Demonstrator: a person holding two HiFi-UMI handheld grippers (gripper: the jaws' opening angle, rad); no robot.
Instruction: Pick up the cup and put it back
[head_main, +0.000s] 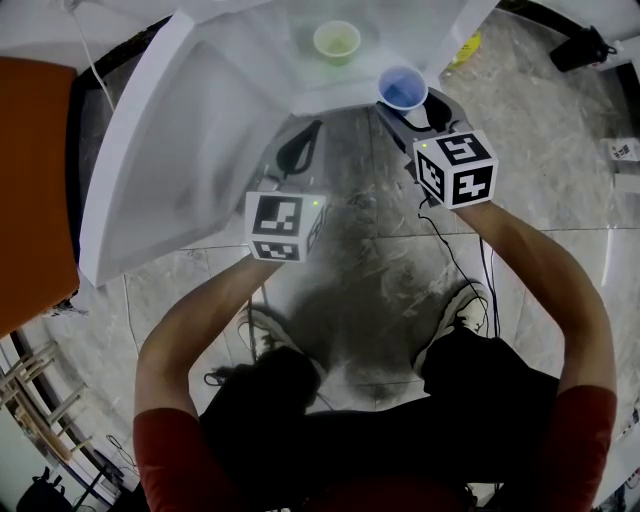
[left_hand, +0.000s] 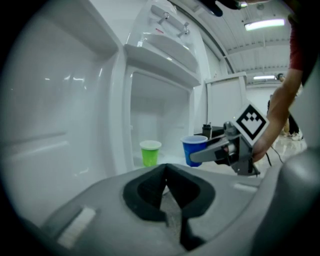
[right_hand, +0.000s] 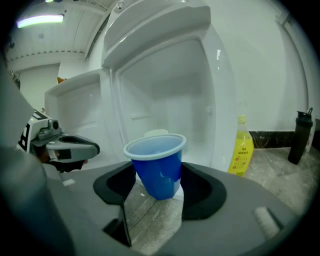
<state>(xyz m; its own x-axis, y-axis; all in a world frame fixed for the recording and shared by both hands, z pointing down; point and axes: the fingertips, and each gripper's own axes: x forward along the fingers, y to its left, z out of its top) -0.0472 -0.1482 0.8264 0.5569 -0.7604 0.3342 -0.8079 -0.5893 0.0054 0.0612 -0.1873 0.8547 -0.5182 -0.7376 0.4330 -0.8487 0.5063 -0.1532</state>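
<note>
- Blue cup (right_hand: 157, 162) stands upright, clamped between the right tongs (right_hand: 157, 181), off the floor just outside the open refrigerator.
- Refrigerator shelf (head_main: 285, 60) lies straight ahead of the tong tips; a green cup (head_main: 337, 42) stands there, to the left.
- Left tongs (left_hand: 165, 172) are closed on nothing and sit farther back.
</note>
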